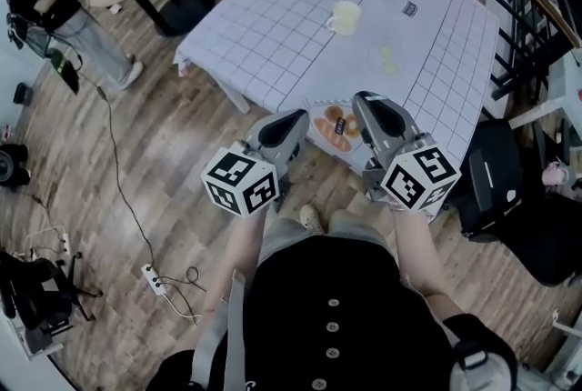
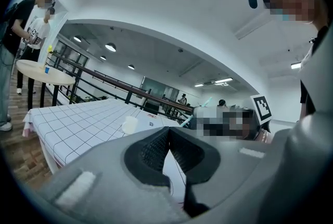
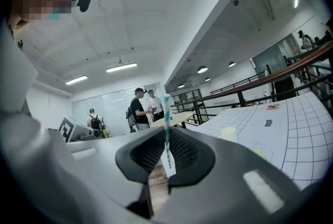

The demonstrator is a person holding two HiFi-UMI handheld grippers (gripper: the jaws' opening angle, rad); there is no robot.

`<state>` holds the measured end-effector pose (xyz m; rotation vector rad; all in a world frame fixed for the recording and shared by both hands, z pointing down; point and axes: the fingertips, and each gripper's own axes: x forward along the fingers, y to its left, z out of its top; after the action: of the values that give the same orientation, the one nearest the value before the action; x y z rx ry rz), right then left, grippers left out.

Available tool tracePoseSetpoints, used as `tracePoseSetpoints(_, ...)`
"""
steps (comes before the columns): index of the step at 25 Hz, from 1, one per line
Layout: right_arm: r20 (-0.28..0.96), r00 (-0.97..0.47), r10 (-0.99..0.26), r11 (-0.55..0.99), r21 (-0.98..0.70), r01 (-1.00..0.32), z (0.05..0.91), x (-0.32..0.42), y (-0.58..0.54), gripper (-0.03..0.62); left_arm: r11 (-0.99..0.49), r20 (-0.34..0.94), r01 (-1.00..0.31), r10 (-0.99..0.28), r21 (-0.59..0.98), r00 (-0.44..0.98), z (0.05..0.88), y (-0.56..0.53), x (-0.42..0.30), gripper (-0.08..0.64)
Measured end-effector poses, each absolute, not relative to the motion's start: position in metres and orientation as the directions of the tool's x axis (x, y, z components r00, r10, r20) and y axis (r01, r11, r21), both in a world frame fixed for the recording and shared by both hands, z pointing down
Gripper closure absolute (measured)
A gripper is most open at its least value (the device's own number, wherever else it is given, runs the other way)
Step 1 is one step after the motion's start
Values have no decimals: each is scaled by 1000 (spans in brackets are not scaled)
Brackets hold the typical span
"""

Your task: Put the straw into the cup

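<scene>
Straw (image 3: pixel 166 113): teal-and-white striped, upright, pinched in the jaws of the right gripper (image 3: pixel 167 137).
Cup (image 1: pixel 345 17): pale, upright on the gridded counter (image 1: pixel 273 25), well apart from the straw.

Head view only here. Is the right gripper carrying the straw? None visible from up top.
Observer: Yes. The right gripper view shows the right gripper shut on a striped straw, standing upright.
Operator: Left one?
Observer: The left gripper is shut, nothing between its jaws.
Operator: Cup lined up?
Observer: Not quite. In the right gripper view the cup sits right of the straw.
</scene>
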<state>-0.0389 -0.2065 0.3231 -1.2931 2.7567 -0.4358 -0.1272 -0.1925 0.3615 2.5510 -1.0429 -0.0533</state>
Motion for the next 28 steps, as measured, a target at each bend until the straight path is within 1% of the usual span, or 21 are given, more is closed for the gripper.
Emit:
tracePoseSetpoints(4, 81, -636, -768, 596, -274, -755, 327, -40, -212, 568, -647, 108, -663, -680, 377, 725, 364, -202, -131, 558)
tracePoseSetpoints(10, 99, -619, -779, 572, -290, -767, 331, -7, -253, 568, -649, 144, -661, -663, 377, 734, 366, -244, -100, 558)
tracePoseSetpoints(16, 120, -611, -782, 557, -306, -772, 347, -29, -250, 568, -650, 165, -654, -649, 387, 743, 381, -238, -120, 558)
tracePoseSetpoints(28, 142, -596, -791, 533, -318, -784, 358, -10, -344, 568, -637, 178, -644, -639, 424, 748, 395, -332, -104, 558)
